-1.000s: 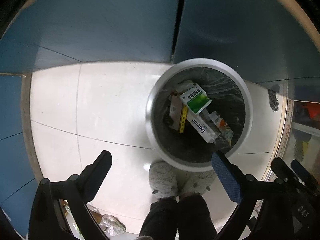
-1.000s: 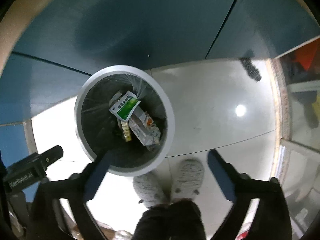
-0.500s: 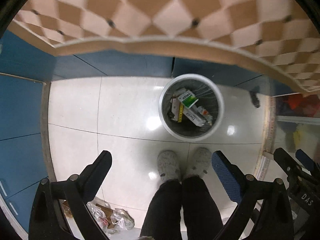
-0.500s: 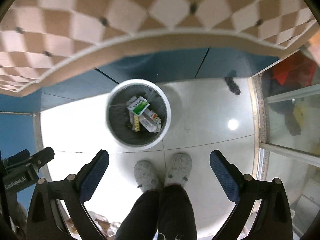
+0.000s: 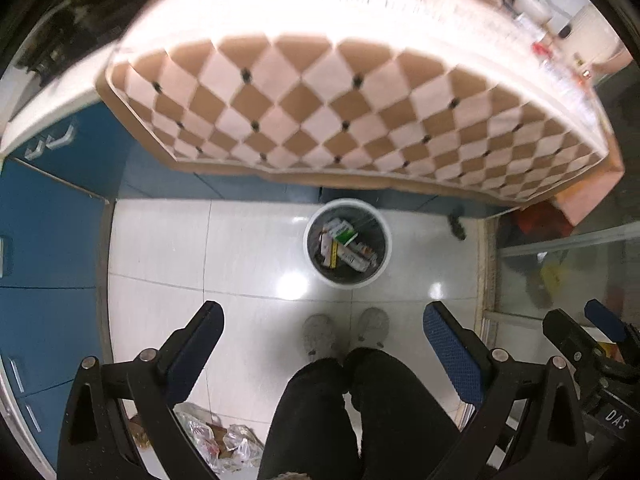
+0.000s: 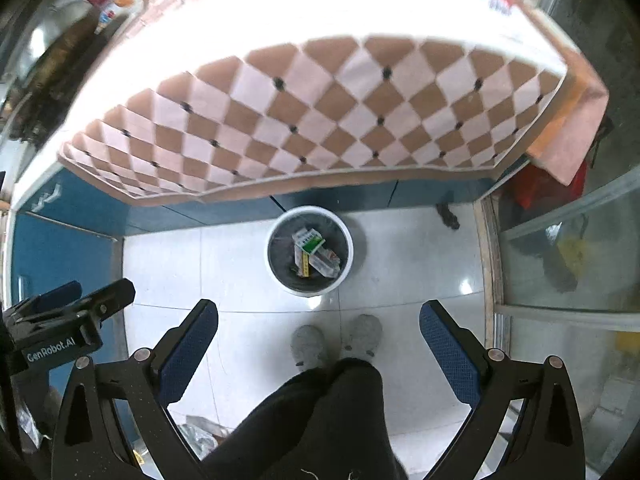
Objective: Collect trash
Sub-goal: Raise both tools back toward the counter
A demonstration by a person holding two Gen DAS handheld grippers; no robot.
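Left wrist: white tiled floor [image 5: 248, 256], checkered tablecloth [image 5: 344, 120], blue cabinets [image 5: 48, 240].

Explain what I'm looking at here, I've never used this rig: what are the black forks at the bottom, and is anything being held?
Each picture comes from a fisheye camera mounted on a handheld gripper, looking forward along its two fingers. A person holds one in each hand; both point down at the floor. The forks are the left gripper and the right gripper, both open, with nothing between the blue pads. Each view also catches the other gripper at its edge. Below stand the person's feet in grey slippers on white floor tiles. Ahead is a round white trash bin holding cartons and wrappers, beside blue cabinets. The checkered tablecloth hangs over the table edge above. Some crumpled plastic lies on the floor near the left gripper.
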